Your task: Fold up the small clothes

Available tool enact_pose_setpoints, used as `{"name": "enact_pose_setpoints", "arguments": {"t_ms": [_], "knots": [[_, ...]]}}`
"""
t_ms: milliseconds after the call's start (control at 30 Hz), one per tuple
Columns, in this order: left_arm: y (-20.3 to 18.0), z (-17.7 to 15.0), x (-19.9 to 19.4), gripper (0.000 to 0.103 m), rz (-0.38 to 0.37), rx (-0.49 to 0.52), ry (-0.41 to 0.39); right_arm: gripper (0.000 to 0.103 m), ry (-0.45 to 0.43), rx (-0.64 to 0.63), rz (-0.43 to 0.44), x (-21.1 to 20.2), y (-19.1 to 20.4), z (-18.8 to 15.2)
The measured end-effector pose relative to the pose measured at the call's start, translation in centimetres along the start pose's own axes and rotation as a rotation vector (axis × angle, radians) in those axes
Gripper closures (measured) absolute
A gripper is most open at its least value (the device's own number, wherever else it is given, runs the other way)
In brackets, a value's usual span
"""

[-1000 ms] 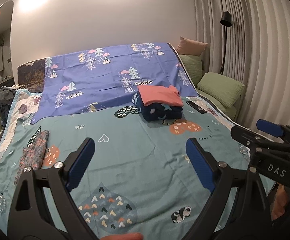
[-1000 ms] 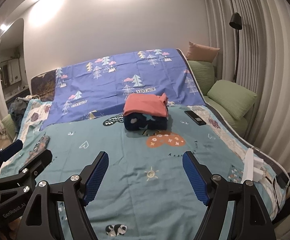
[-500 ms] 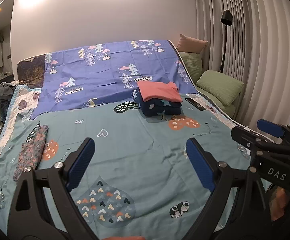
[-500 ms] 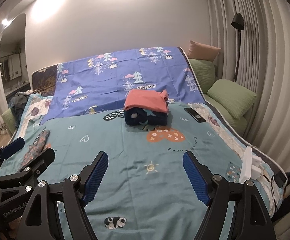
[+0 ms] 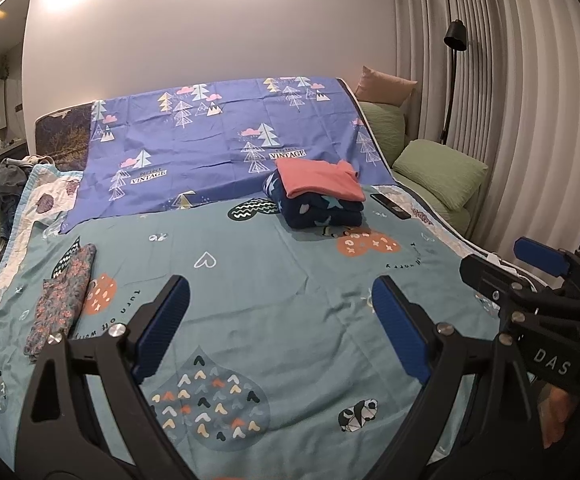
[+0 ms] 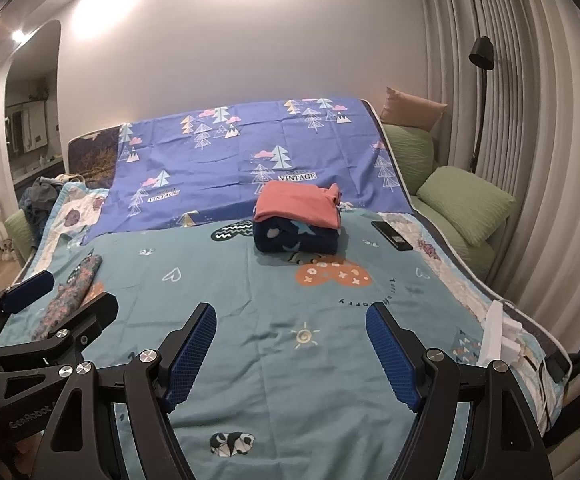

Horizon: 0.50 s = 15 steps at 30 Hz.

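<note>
Both tongs hover above the near half of the bed, which is covered with a teal patterned quilt; neither touches cloth. Left tongs: blue-padded jaws spread wide, nothing between them. Right tongs: same, jaws apart and empty.

Task items, as located:
- Folded coral-pink garment lies on top of a folded navy star-print garment, stacked toward the far centre-right of the bed, just in front of the blue tree-print sheet.
- Long, narrow floral-print cloth lies flat near the left edge of the bed, well apart from the stack. It looks loosely folded or rolled; I cannot tell which.

Other: black phone-like slab just right of the stack.

Judgement: this is a between-items step. Two pieces appear finished and stacked, and no garment is in hand. The floral cloth is the likely next piece.

Next move calls for: swing the left tongs leftward and down to the cloth's near end, pinch one layer only, and draw it to the open centre of the quilt, where both tongs can reach to spread it.
</note>
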<state>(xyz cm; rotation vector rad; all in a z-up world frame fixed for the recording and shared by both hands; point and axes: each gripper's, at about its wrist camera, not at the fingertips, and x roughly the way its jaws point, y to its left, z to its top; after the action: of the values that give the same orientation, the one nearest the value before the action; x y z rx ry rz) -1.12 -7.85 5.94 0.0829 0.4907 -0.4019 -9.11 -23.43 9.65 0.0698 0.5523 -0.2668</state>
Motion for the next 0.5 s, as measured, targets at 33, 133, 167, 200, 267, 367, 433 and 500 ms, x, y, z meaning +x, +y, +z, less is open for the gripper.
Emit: {"name": "enact_pose_setpoints", "arguments": {"t_ms": [33,133,167,200,267,367,433,500], "knots": [[-0.04,-0.04,0.02,0.011,-0.001,0.002,0.001,0.024,0.001,0.001,-0.001,-0.02,-0.04,-0.02],[-0.08,-0.08,0.06,0.011,-0.001,0.003,0.002,0.024,0.004,0.005,-0.005,0.05,0.03,-0.04],[-0.12,-0.09,0.07,0.011,-0.001,0.003,0.004,0.024,0.005,0.008,-0.005,0.07,-0.01,-0.05],[-0.15,-0.12,0.10,0.011,-0.002,0.004,0.005,0.024,0.006,0.008,-0.005,0.08,0.06,-0.05],[-0.21,-0.19,0.12,0.011,-0.001,0.005,0.005,0.024,0.008,0.009,-0.006,0.14,0.14,-0.08],[-0.25,-0.19,0.14,0.011,0.000,0.006,0.007,0.024,0.014,0.009,-0.007,0.33,0.25,-0.09],[-0.15,-0.34,0.17,0.011,-0.001,0.009,0.010,0.024,0.015,0.009,-0.012,0.46,0.35,-0.13],[-0.06,-0.48,0.19,0.011,-0.005,0.011,0.012,0.024,0.018,0.009,-0.015,0.53,0.38,-0.13]]}}
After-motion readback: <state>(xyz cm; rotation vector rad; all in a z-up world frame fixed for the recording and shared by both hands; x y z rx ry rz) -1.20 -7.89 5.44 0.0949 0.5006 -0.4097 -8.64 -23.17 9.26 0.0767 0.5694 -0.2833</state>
